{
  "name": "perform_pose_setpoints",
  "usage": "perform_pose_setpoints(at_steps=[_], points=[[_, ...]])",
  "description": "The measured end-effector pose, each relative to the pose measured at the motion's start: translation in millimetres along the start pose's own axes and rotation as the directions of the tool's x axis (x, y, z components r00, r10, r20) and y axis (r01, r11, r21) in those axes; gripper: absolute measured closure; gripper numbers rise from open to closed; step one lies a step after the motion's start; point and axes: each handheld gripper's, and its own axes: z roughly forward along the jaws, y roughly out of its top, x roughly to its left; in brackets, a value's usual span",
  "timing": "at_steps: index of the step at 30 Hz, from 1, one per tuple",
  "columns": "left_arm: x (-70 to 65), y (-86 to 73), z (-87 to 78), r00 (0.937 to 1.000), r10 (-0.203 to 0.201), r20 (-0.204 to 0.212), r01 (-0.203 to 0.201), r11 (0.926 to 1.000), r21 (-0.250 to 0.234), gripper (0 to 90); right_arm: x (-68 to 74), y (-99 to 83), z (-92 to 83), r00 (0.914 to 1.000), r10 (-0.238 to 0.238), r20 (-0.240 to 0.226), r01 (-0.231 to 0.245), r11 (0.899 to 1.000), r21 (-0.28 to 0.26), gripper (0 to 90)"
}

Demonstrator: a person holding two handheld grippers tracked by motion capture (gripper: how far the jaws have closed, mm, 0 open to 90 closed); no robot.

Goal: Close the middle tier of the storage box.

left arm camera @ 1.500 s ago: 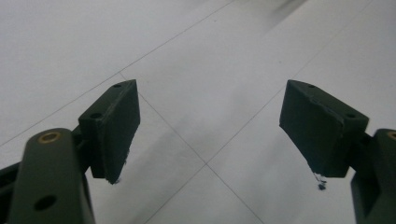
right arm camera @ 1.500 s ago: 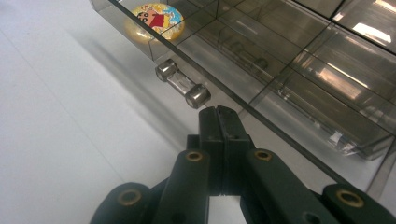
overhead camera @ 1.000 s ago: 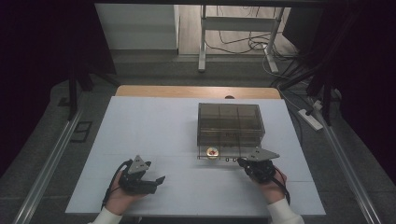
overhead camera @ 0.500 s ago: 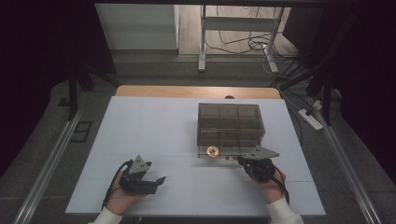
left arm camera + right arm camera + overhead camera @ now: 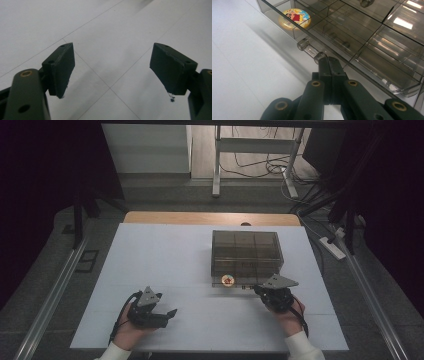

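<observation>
Drawer [image 5: 352, 47] of the smoked organizer box [image 5: 246, 251] sits pulled out toward the near edge, round cartoon token [image 5: 294, 18] in its left compartment. Right gripper [image 5: 325, 58] is pressed together, pinching the clear handle [image 5: 310, 50]. Left gripper [image 5: 111, 72] is spread, idle over the white table [image 5: 165, 255] at near left. Drawer looks open; closing it likely remains.

A white table top [image 5: 165, 265] with thin seam lines sits on a grey floor [image 5: 370, 310]. Past its far edge runs a wooden strip [image 5: 200, 218]. Farther back stand a white cabinet [image 5: 145, 147], metal frame legs [image 5: 216, 165] and loose cables [image 5: 255, 165]. A power strip [image 5: 332, 247] lies at right.
</observation>
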Motion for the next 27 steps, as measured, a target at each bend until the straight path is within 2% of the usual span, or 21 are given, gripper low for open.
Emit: perform_pose_setpoints(at_steps=[27], points=[[0.0,-0.3,0.5,1.0000,0.000,-0.002,0.000,1.0000,0.002,20.9,-8.8,5.8,9.1,0.9994,0.010,0.033,-0.010,1.000,-0.014,89.8]])
